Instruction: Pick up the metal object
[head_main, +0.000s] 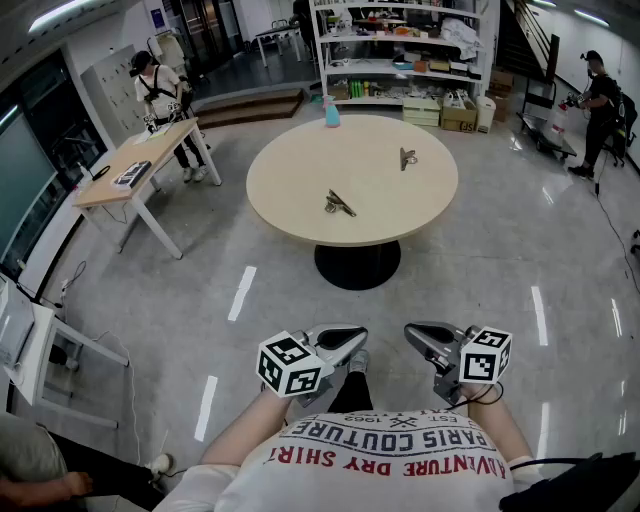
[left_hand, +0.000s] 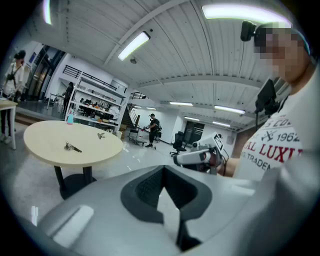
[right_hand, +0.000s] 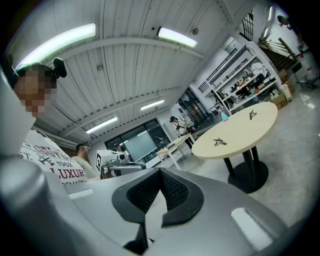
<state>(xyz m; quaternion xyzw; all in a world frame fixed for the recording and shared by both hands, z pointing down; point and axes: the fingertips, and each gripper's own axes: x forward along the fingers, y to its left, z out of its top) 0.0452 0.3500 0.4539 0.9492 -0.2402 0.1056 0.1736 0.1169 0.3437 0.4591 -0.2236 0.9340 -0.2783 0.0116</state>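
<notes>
Two small metal objects lie on a round beige table (head_main: 300, 180): one near the front (head_main: 339, 204), one further back right (head_main: 407, 158). The left gripper view shows them as the front metal object (left_hand: 73, 147) and the back one (left_hand: 101, 135). In the right gripper view the front object (right_hand: 218, 142) and the back one (right_hand: 252, 114) also appear. My left gripper (head_main: 338, 342) and right gripper (head_main: 428, 338) hang close to my body, far short of the table. Both are shut with nothing between the jaws, as seen for the left gripper (left_hand: 163, 175) and the right gripper (right_hand: 160, 176).
A blue bottle (head_main: 332, 115) stands at the table's far edge. A wooden desk (head_main: 140, 165) is at the left with a person (head_main: 158, 85) behind it. Shelves (head_main: 400, 60) line the back wall. Another person (head_main: 600, 95) stands at the far right, and a white table (head_main: 30, 340) is at the near left.
</notes>
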